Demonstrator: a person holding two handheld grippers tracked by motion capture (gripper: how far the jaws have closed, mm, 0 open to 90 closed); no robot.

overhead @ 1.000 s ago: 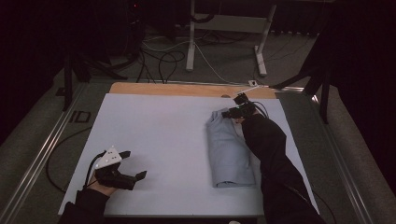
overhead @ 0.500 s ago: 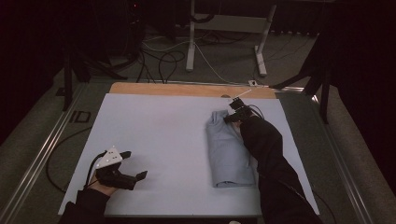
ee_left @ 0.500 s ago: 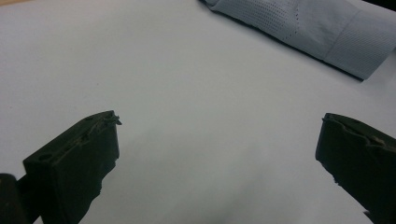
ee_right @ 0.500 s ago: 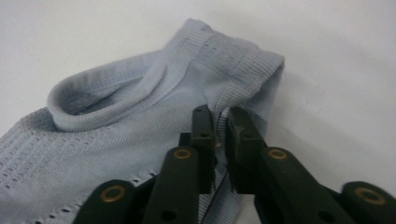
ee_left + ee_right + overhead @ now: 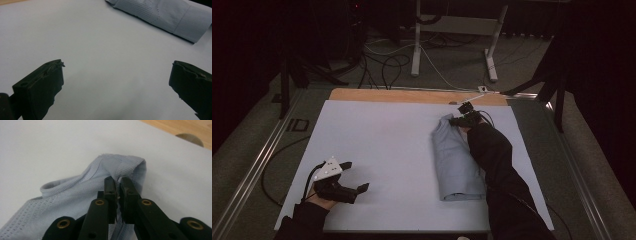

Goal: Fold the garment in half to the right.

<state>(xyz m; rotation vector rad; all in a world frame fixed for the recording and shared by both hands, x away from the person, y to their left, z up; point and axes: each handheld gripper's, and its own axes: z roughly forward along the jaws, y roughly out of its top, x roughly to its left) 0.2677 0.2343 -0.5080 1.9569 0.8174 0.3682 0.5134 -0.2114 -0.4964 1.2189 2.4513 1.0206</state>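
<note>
I'm pinching the folded shirt [image 5: 75, 202] at its far collar end with the right gripper [image 5: 118, 183], jaws just closed on fabric, left gripper [image 5: 343, 187] wide, next lifting it.

Looks like a lab or recording studio setup, not anyone's home. Dark curtained surroundings, loose cables [image 5: 382, 65] snaking over the grey carpet at the top of the frame, a white metal stand [image 5: 457, 25] behind, and a bench [image 5: 377, 145] covered with a plain white sheet.
</note>
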